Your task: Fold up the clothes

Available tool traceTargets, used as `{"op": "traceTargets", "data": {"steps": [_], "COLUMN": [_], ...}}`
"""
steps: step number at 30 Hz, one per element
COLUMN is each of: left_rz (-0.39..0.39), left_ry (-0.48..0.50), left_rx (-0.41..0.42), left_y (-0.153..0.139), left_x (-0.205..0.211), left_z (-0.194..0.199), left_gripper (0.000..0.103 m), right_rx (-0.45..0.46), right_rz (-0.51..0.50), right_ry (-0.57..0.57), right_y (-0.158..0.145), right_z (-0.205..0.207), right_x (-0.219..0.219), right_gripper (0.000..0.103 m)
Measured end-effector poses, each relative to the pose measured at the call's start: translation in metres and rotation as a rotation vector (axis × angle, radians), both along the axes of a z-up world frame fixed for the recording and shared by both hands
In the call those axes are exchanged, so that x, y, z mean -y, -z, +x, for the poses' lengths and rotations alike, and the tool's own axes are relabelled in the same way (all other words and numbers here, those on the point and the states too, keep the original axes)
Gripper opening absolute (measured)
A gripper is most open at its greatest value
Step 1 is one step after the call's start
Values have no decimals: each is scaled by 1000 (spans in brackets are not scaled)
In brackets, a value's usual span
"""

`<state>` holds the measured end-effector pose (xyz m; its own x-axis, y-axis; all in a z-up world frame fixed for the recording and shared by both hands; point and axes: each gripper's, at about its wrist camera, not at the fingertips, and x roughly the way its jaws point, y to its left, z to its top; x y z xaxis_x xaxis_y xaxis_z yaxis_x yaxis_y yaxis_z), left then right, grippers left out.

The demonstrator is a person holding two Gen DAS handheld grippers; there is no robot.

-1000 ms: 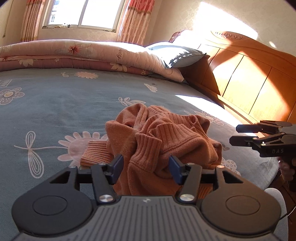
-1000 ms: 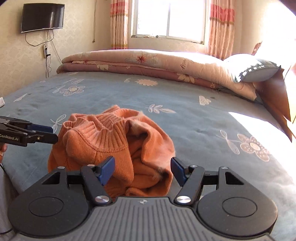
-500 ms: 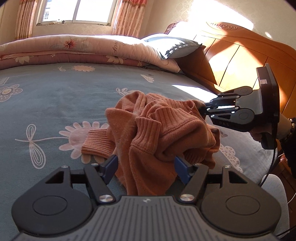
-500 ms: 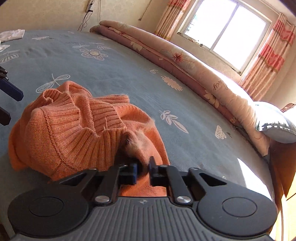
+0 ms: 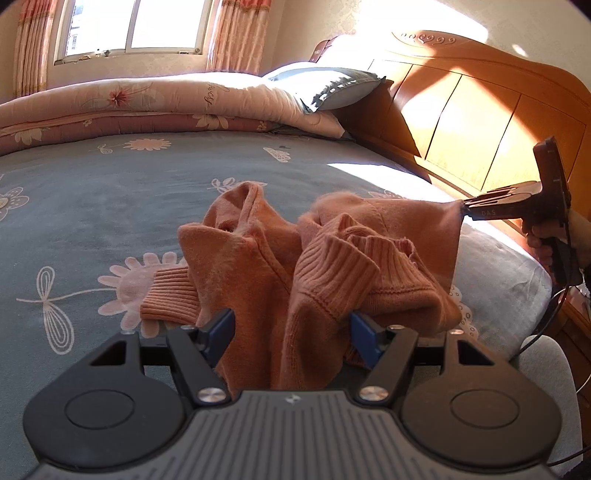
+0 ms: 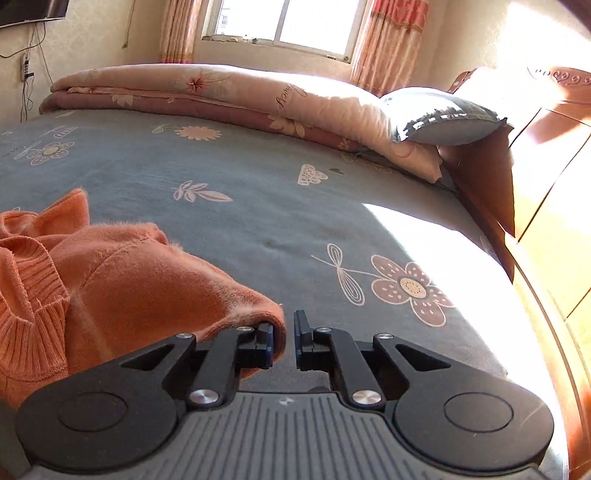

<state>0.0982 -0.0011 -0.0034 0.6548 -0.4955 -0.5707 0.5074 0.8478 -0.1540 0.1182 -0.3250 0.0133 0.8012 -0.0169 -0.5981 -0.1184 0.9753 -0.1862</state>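
One sweater (image 5: 325, 266) | between left tool (image 5: 291, 330) fingers | right tool (image 6: 283, 341) pinching edge

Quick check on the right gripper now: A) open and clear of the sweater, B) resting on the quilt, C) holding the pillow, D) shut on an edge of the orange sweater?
D: the right gripper pinches an edge of the orange sweater, and the left wrist view shows that fabric stretched toward it.

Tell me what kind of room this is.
A bedroom, it seems: a bed with a wooden headboard, a rolled quilt and pillow along its far edge, and a curtained window.
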Motion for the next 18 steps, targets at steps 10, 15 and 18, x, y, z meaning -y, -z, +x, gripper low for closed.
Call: {"op": "traceTargets", "data": {"steps": [10, 15, 18], "left_rz": [104, 122, 120], "left_ry": [57, 63, 68], "left_rx": [46, 48, 44], "left_y": [0, 3, 3], "left_x": [14, 18, 18], "left_z": [-15, -20, -23], "left_gripper": [75, 75, 75], "right_rx": [-12, 17, -22], "right_rz": [18, 30, 92], "right_ry": [-149, -299, -370], "right_y": [3, -6, -1], "right_z": [-49, -63, -60], "right_x": [-24, -50, -62], "right_gripper": [47, 52, 60]}}
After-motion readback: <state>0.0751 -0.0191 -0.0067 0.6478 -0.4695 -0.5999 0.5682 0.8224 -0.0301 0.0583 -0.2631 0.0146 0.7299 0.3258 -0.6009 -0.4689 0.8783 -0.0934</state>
